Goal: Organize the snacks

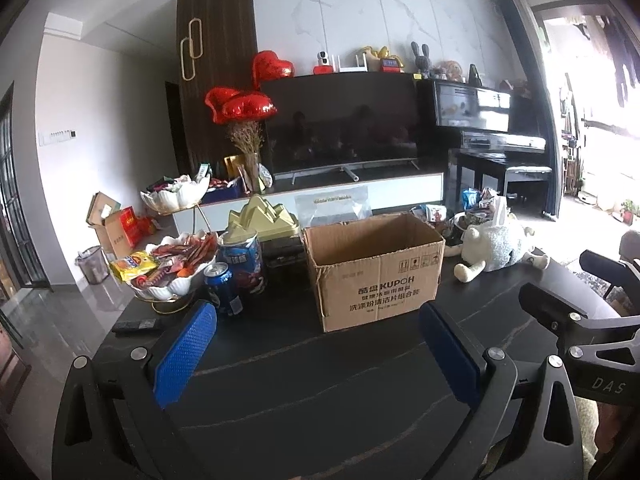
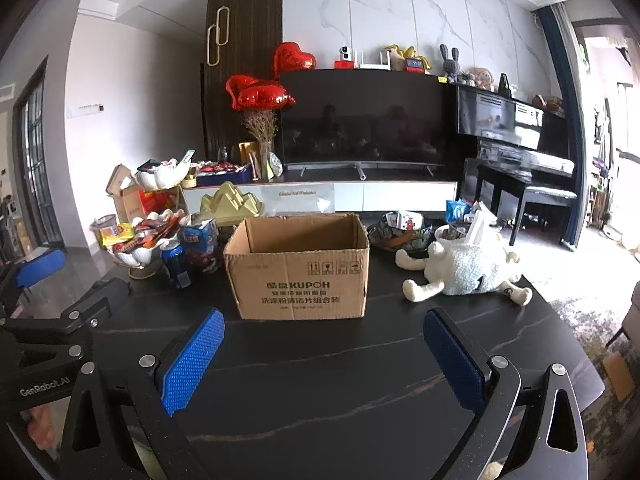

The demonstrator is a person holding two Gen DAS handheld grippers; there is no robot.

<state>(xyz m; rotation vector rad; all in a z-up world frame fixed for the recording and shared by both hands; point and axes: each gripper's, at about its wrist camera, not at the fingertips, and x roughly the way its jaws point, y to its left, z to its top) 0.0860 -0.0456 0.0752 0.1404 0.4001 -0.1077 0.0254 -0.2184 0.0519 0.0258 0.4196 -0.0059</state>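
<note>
Start step: both grippers, left [image 1: 316,344] & right [image 2: 322,350], wide apart, empty. Next, take snacks [image 1: 176,258] to the box [image 1: 374,268].

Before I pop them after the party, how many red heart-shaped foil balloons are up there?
3. One red heart-shaped foil balloon floats at the television's top left corner; two lower ones, and, overlap above the dried flowers. Others may be hidden behind these.

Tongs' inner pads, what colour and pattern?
Blue with a dotted grip texture; clearest on the right tongs pads in the right wrist view.
</note>
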